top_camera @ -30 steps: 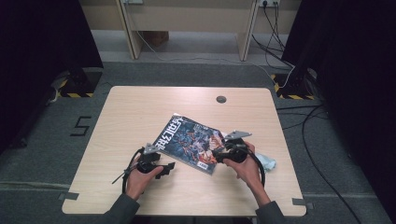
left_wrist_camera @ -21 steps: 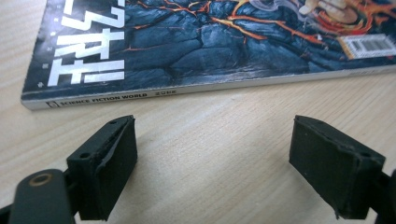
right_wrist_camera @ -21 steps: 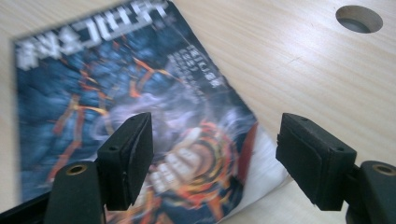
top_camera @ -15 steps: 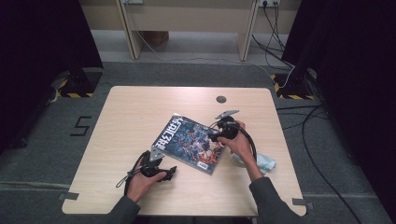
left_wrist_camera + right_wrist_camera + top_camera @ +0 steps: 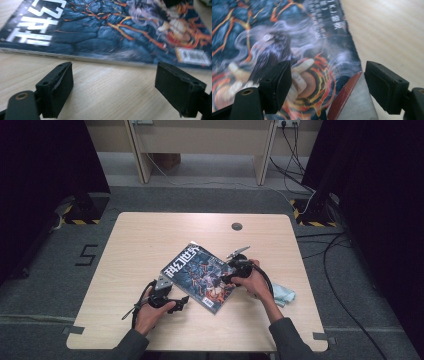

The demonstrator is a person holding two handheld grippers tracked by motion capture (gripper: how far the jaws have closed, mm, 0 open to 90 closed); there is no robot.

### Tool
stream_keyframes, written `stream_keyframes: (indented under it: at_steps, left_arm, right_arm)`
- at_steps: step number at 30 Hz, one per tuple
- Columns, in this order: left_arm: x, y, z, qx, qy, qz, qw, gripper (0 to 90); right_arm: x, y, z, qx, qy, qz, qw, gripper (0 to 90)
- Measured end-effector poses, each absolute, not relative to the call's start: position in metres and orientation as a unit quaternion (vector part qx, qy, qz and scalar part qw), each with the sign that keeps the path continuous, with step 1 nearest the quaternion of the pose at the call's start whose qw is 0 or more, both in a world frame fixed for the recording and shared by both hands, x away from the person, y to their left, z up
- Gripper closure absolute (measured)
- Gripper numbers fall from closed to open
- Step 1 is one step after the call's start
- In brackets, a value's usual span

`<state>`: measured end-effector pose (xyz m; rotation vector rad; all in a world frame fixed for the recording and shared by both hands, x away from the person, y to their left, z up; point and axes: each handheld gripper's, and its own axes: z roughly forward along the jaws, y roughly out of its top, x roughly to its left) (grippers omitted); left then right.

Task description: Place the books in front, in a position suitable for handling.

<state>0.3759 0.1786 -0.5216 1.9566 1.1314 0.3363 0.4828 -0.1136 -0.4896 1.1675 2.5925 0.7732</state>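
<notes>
Since the earlier frame my right claw (image 5: 231, 275) moved left onto the magazine (image 5: 200, 275), jaws just opening wide, empty. Magazine lies mid-tabletop (image 5: 150, 235), diagonal; left claw (image 5: 181, 301) wide beside its lower edge.

A magazine (image 5: 201, 275) lies flat on the counter (image 5: 150, 240), turned askew, a little toward the near edge from the middle and slightly right of centre. The left tool (image 5: 182, 301) rests on the counter just beside the magazine's near-left edge, apart from it. The right tool (image 5: 227, 279) sits over the magazine's right corner. A cloth (image 5: 284, 295) lies right of the magazine, near the counter's right edge. A round hole (image 5: 237, 226) sits near the far edge.
</notes>
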Motion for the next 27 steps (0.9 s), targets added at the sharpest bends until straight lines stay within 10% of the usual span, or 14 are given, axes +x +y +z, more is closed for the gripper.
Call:
stream_keyframes:
  at_steps: [13,27]
  left_arm:
    - [0.377,0.178,-0.522,0.777,0.45,0.131,0.42,15.8]
    - [0.377,0.178,-0.521,0.788,0.437,0.141,0.41,18.2]
  right_arm:
    - [0.412,-0.115,-0.496,0.344,0.884,0.313,0.054,23.7]
    - [0.43,-0.106,-0.5,0.374,0.864,0.334,0.051,28.7]
